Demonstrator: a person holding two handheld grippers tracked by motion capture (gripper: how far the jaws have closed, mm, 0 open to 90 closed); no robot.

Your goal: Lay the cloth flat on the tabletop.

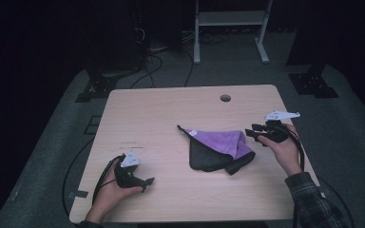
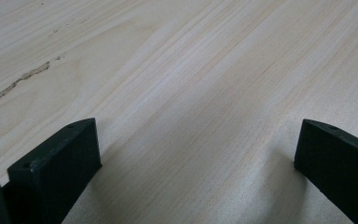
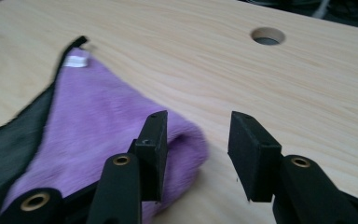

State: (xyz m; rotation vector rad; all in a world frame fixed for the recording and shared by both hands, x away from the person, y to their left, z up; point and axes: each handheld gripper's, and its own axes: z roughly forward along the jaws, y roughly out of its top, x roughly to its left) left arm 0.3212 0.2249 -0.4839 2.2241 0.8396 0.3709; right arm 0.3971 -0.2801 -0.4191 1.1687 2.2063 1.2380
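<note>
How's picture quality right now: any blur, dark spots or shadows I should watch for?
High view: dim, the room beyond the table nearly black. Right gripper view: bright, but the purple cloth is smeared by blur near the jaws. Left gripper view: sharp wood grain, soft shadows beside each jaw.

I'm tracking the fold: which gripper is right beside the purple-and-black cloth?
The right gripper, jaws open at the cloth's right edge. The left gripper rests apart over bare table.

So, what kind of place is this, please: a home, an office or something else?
Probably a lab or recording room, not a home. A plain light wooden table with a round cable hole stands on grey carpet, with loose black cables and a white metal frame behind, in a dark room.
</note>
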